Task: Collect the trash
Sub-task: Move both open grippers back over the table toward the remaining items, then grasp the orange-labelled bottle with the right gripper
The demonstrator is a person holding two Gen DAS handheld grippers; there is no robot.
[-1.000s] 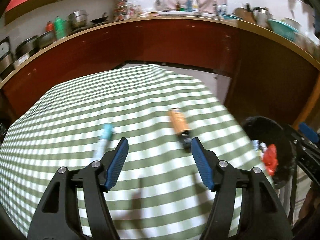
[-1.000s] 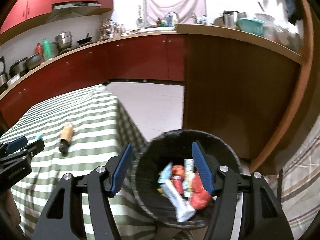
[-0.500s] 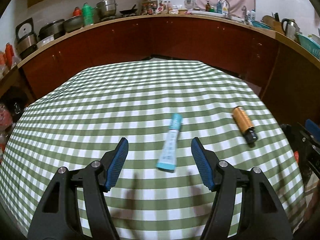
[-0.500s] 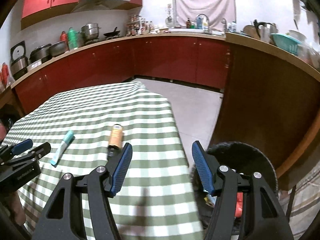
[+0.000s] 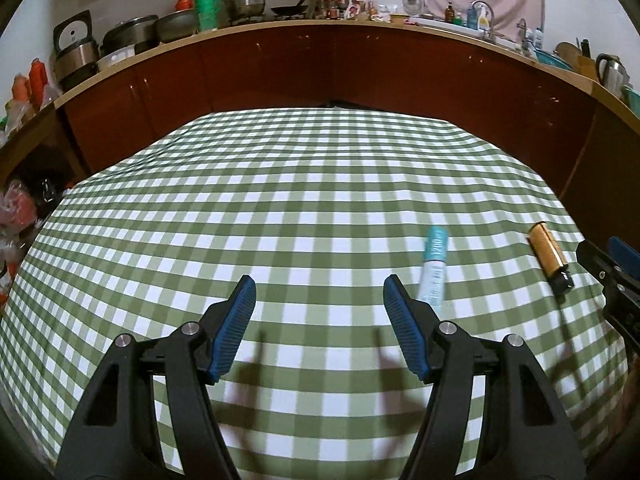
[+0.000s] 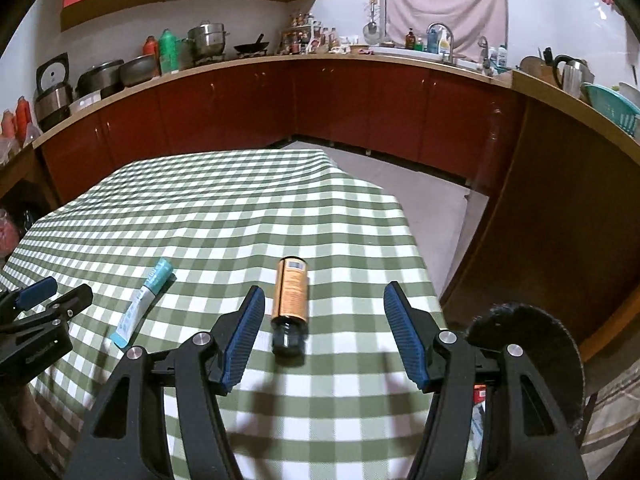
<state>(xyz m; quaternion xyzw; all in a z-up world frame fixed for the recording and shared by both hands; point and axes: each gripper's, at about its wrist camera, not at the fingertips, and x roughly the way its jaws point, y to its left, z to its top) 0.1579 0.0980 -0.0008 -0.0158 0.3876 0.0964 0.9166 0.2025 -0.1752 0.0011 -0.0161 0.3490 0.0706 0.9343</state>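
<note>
Your table, draped in a green-and-white checked cloth (image 5: 304, 200), stands in a kitchen ringed by dark red base cabinets (image 6: 360, 108) under a tan countertop (image 5: 168, 46) crowded with pots, bottles and a sink with a tap. Your left gripper (image 5: 319, 312) hangs over bare cloth, its blue-padded jaws spread and holding nothing. Just beyond its right finger lies a slim teal-and-white tube (image 5: 433, 268). Your right gripper (image 6: 324, 320) is likewise spread, with nothing pinched; a brown bottle with a black cap (image 6: 292, 300) lies on its side on the cloth, seen between the fingers, cap towards you. A round black trash bin (image 6: 532, 336) stands off the table's right edge, partly hidden behind the right finger.
</note>
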